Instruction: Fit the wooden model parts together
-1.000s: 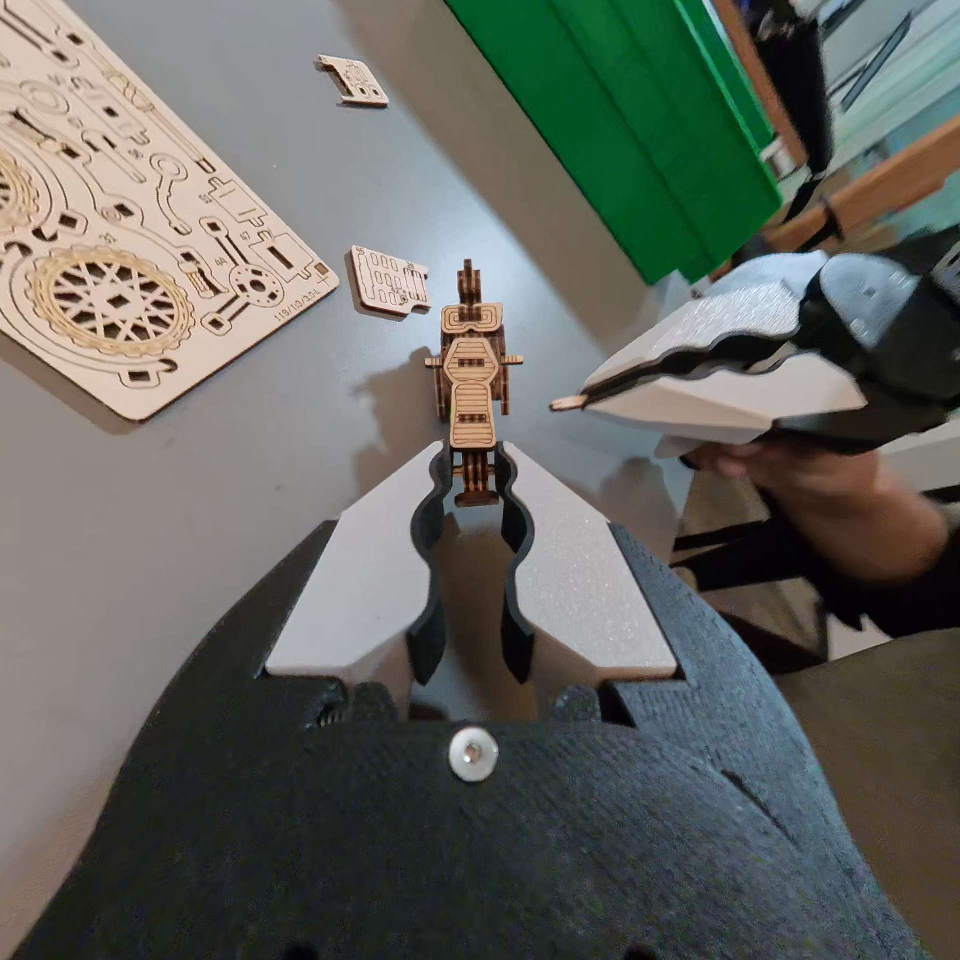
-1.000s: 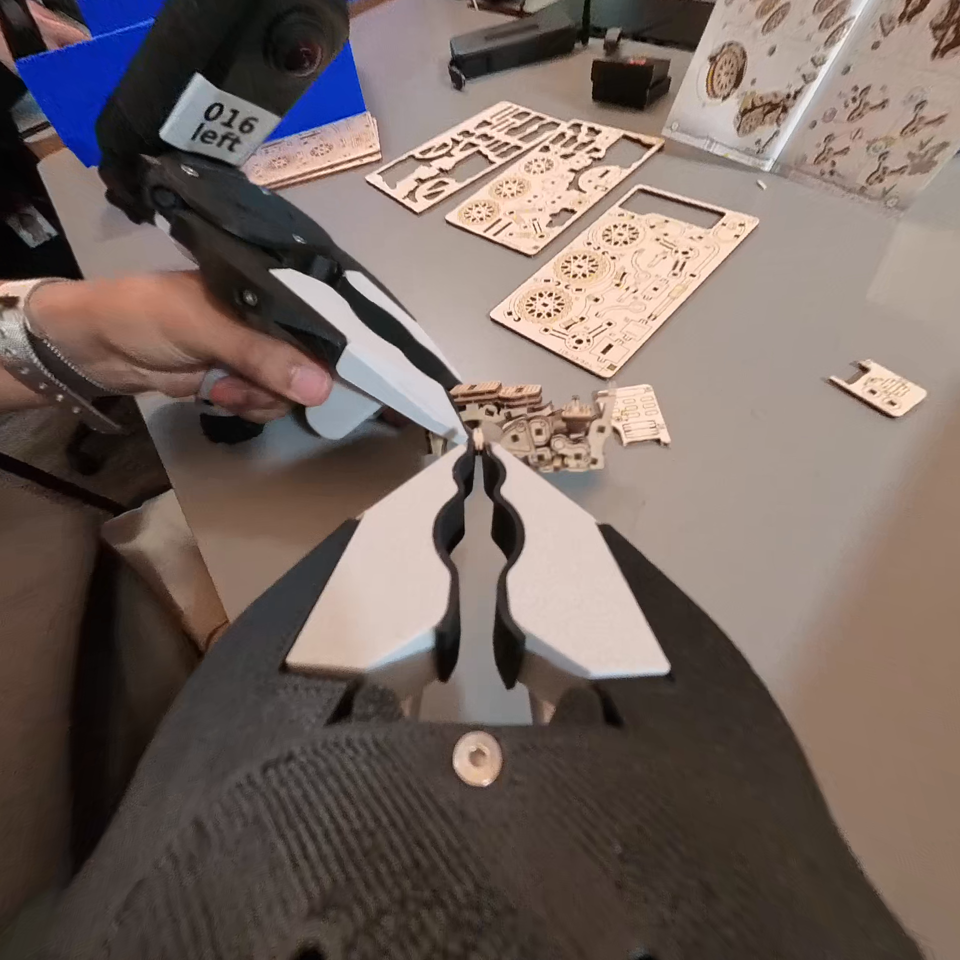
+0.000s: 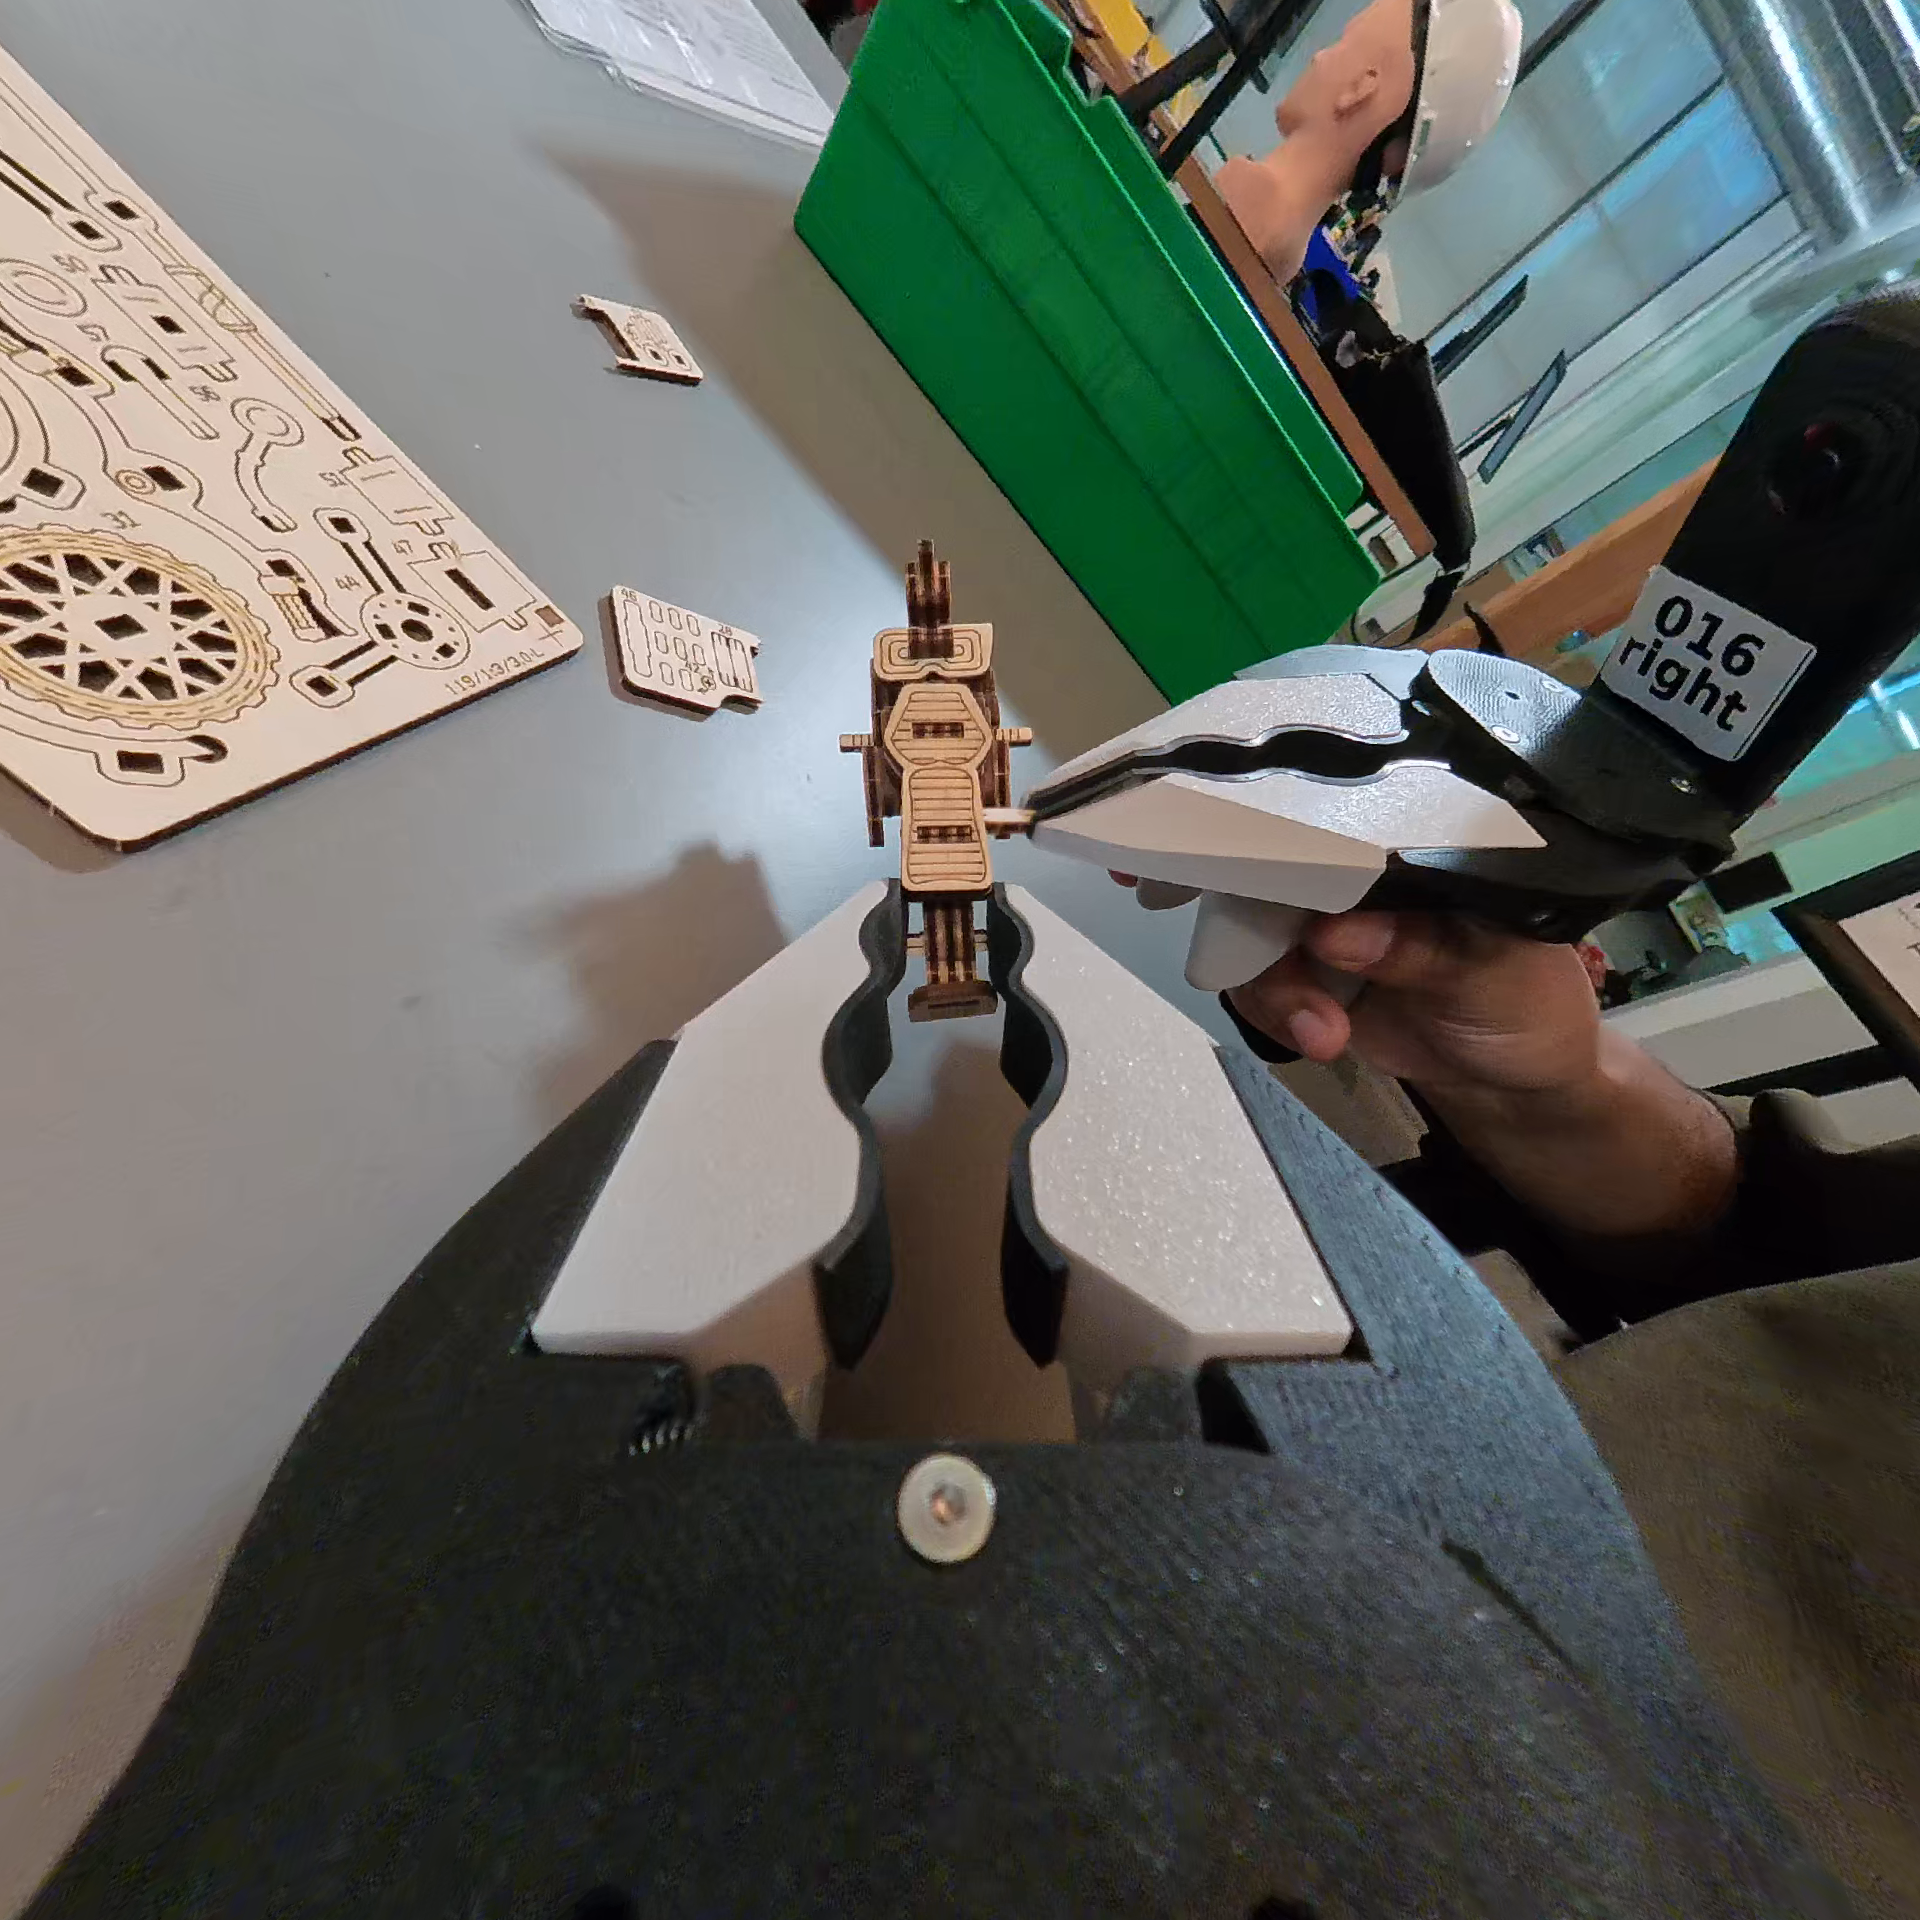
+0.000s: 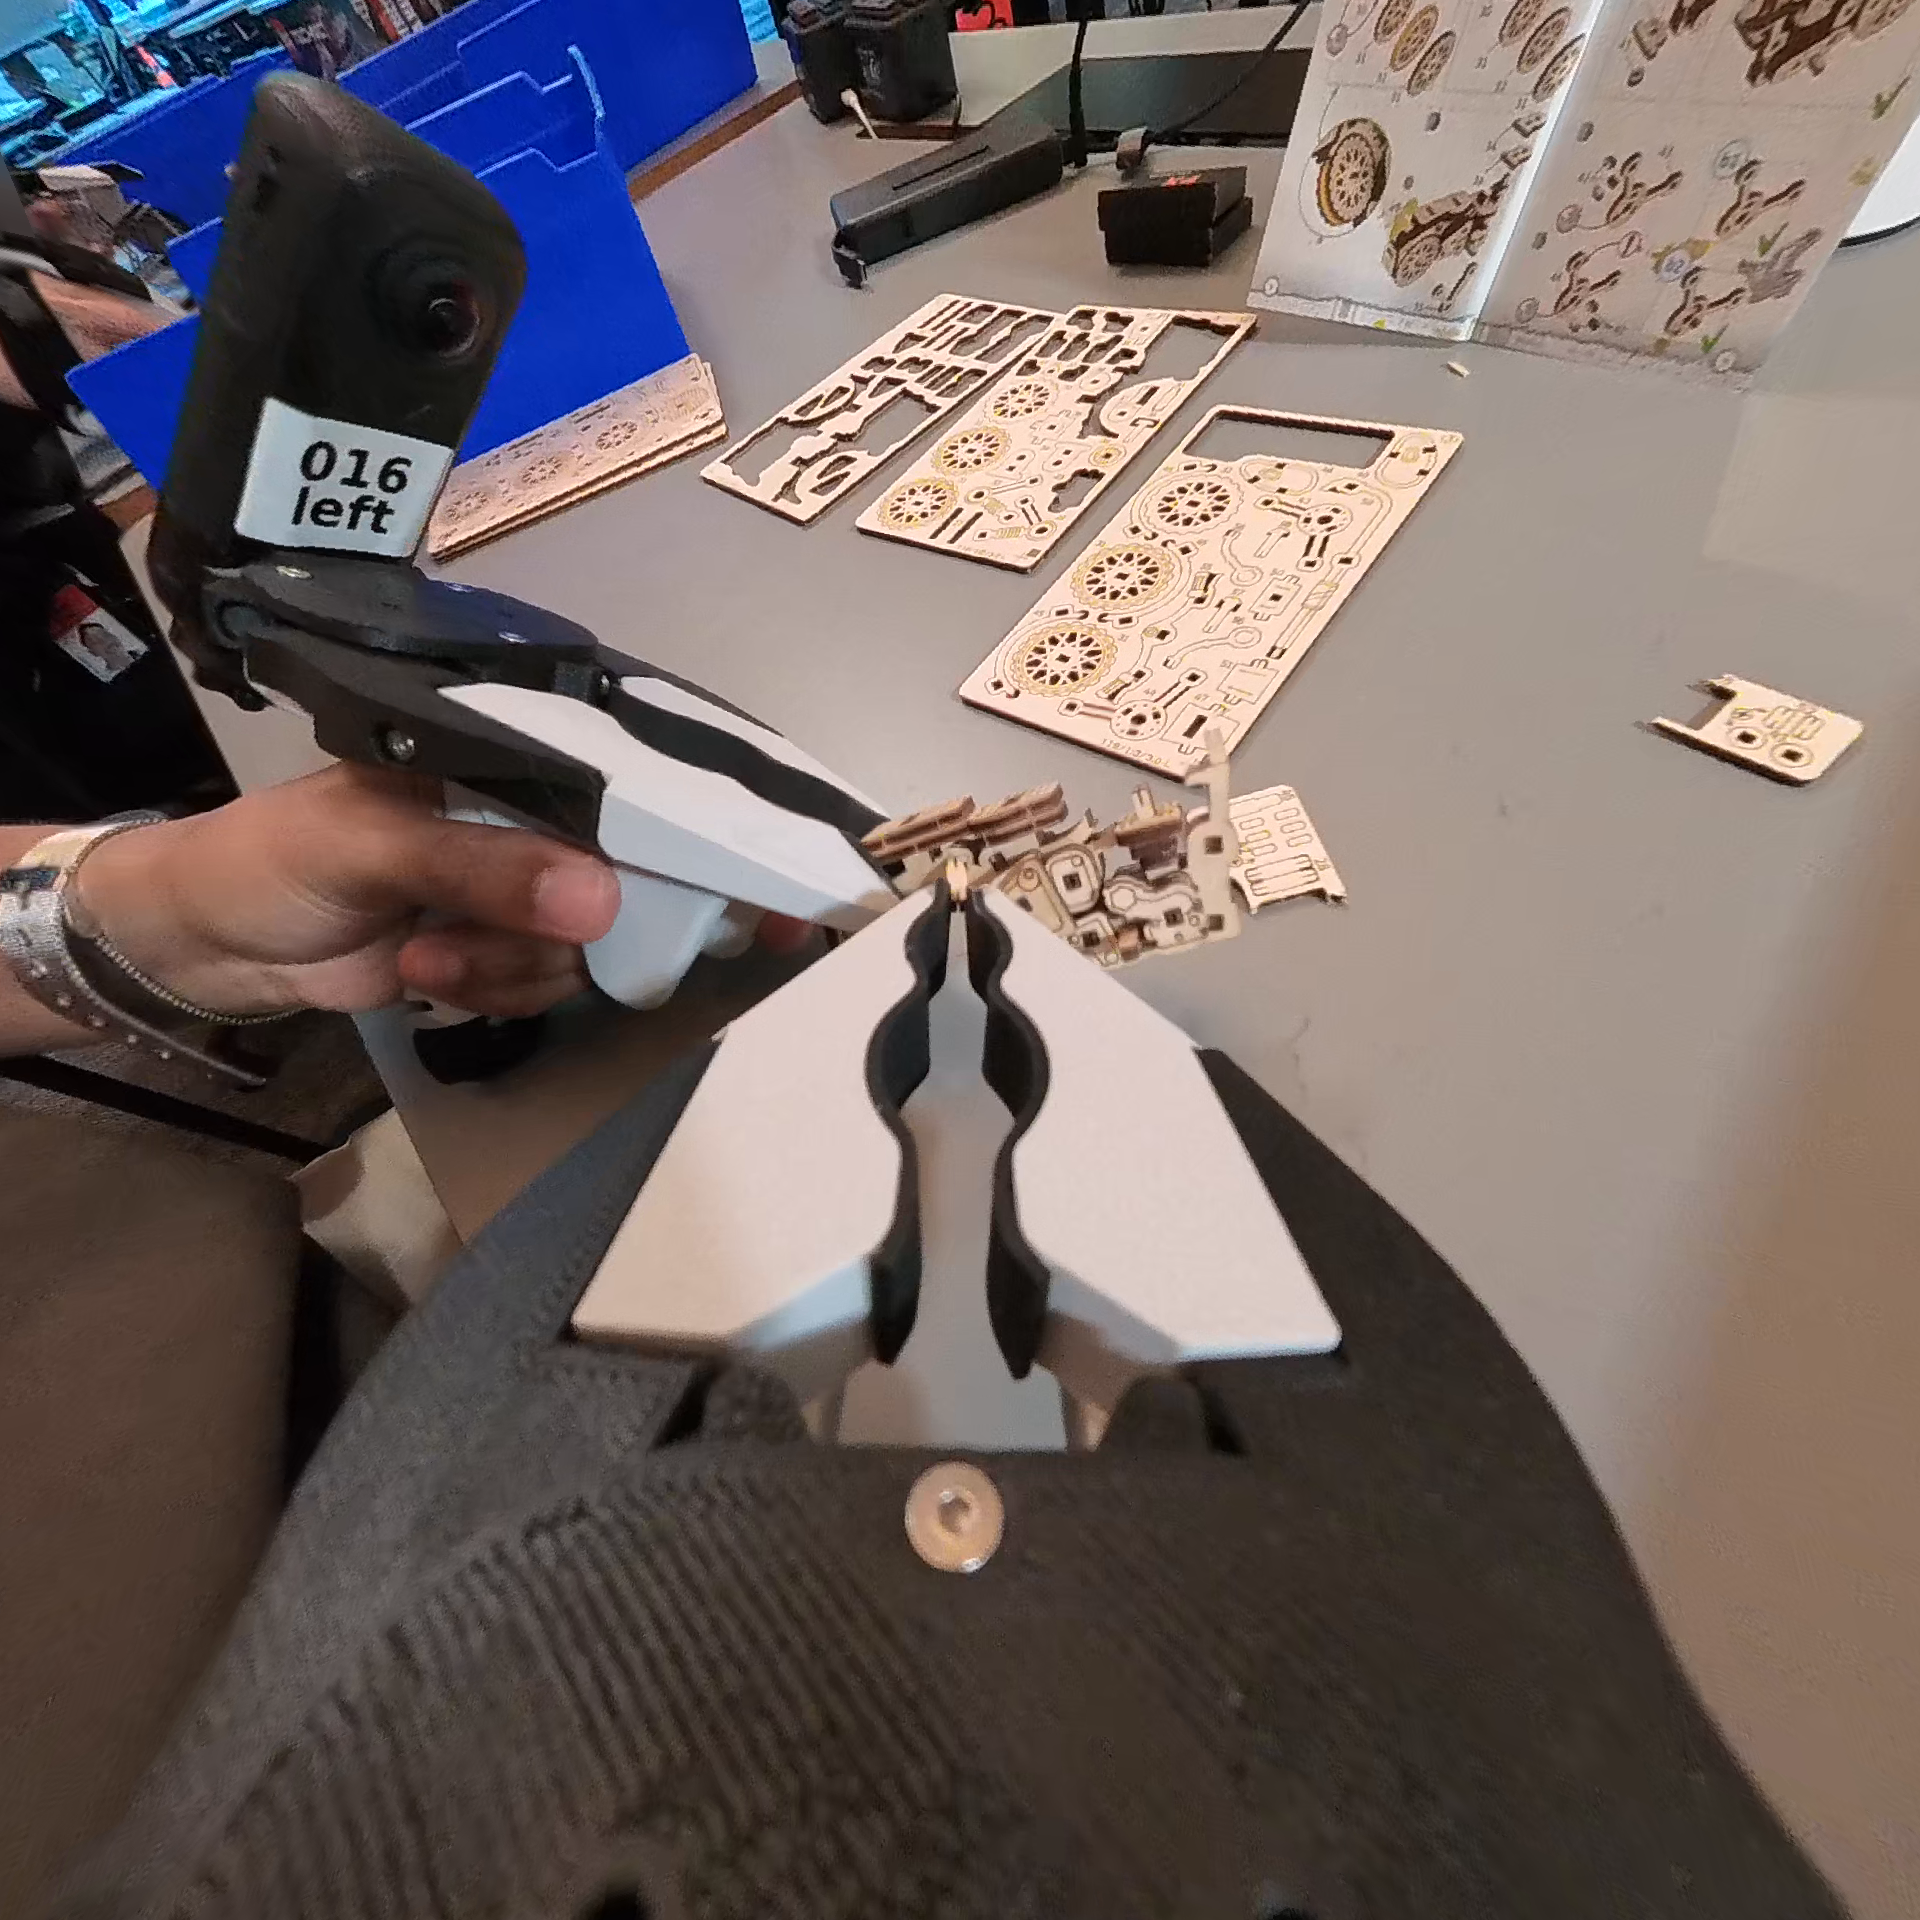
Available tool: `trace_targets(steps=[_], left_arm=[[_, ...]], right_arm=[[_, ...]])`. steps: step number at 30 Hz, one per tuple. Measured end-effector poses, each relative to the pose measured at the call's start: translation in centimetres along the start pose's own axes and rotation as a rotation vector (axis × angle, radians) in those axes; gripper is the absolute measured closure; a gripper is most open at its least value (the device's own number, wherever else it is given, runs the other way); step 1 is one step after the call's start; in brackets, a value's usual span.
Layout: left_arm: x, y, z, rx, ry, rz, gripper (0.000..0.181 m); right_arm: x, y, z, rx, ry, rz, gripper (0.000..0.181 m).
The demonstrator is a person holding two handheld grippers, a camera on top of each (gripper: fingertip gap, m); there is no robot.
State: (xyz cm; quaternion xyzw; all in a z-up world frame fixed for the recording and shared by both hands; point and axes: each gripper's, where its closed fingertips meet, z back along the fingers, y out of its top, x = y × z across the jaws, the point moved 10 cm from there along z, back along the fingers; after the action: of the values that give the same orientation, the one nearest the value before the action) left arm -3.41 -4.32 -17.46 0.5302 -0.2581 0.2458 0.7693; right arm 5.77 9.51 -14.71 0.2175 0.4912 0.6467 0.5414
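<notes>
A partly built wooden model (image 3: 940, 758) hangs just above the grey table (image 3: 416, 1039). My left gripper (image 3: 945, 904) is shut on its near end. My right gripper (image 3: 1034, 816) comes in from the right, shut on a small wooden peg (image 3: 1000, 821) whose tip touches the model's right side by the seat. In the right wrist view the right gripper (image 4: 956, 902) pinches the peg (image 4: 954, 871) against the model (image 4: 1101, 883), with the left gripper (image 4: 878, 868) holding the model from the left.
A laser-cut part sheet (image 3: 208, 582) lies at left, with two small loose panels (image 3: 681, 649) (image 3: 639, 338) near the model. A green crate (image 3: 1091, 343) stands behind. More sheets (image 4: 1205, 582), a blue crate (image 4: 582, 208), an instruction sheet (image 4: 1558, 156) and black boxes (image 4: 1174, 218) show in the right wrist view.
My right gripper has moved left with the peg, from a short gap away to touching the model's side. My left gripper still holds the model.
</notes>
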Motion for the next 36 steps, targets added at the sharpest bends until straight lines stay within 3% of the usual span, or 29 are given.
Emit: trace_targets(steps=[15, 21, 27, 30, 36], left_arm=[[2.5, -0.3, 0.0, 0.036, 0.166, -0.276, 0.17], [2.6, -0.3, 0.2, 0.052, 0.161, -0.287, 0.171], [1.6, -0.2, 0.3, 0.065, 0.053, -0.128, 0.171], [1.0, -0.1, 0.7, 0.091, 0.001, -0.06, 0.171], [1.0, 0.3, 1.7, 0.127, -0.216, -0.108, 0.171]], right_arm=[[-0.4, 0.2, 0.3, 0.002, -0.021, 0.049, 0.181], [-0.4, 0.2, 0.4, 0.011, -0.011, 0.034, 0.181], [-0.2, 0.2, 0.3, 0.035, 0.016, 0.041, 0.18], [-0.1, 0.5, 1.0, 0.084, 0.05, 0.058, 0.155], [2.4, 1.4, 3.1, 0.211, 0.078, 0.066, 0.135]])
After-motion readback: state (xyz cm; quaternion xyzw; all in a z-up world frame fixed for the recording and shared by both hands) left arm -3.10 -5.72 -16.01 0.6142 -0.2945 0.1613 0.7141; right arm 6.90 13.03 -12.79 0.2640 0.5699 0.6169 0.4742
